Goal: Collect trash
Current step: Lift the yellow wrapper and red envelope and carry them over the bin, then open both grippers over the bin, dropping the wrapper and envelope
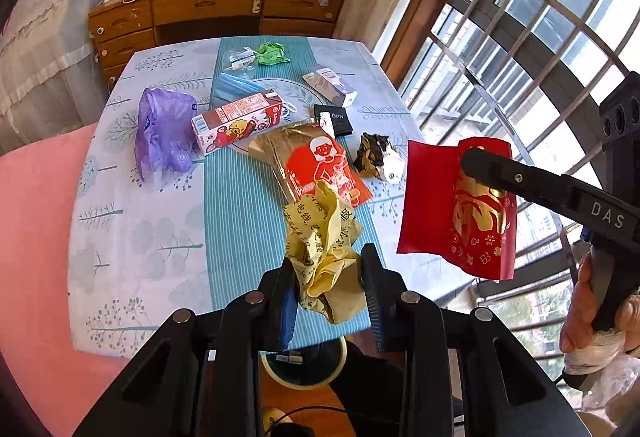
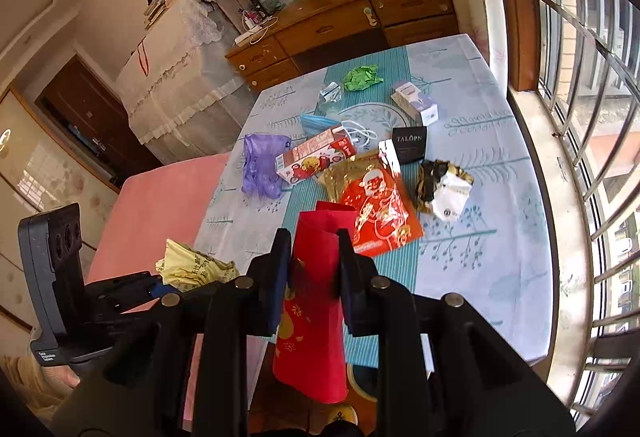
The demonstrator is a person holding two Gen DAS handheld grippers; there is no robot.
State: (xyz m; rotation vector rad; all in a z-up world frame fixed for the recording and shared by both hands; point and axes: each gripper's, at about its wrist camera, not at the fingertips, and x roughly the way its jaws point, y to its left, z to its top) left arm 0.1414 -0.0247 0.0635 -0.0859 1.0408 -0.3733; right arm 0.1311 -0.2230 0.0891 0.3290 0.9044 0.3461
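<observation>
My left gripper point(image 1: 326, 261) is shut on a crumpled yellow paper point(image 1: 320, 237) with black characters and holds it above the table's near edge; that paper shows at the left in the right wrist view point(image 2: 192, 267). My right gripper point(image 2: 314, 241) is shut on a red envelope point(image 2: 316, 297) with gold print, lifted off the table; it also shows at the right in the left wrist view point(image 1: 456, 205). On the table lie a red-and-gold bag point(image 1: 316, 161), a milk carton point(image 1: 240, 121), a purple bag point(image 1: 164, 133) and a dark crumpled wrapper point(image 1: 378, 157).
The table point(image 1: 160, 237) has a pale blue cloth with a teal stripe. Farther back lie a green paper ball point(image 1: 272, 53), a white box point(image 1: 330, 85), a black card point(image 1: 334, 119) and a blue mask. A round bin point(image 1: 304, 365) stands below the near edge. A window is right, a wooden dresser behind.
</observation>
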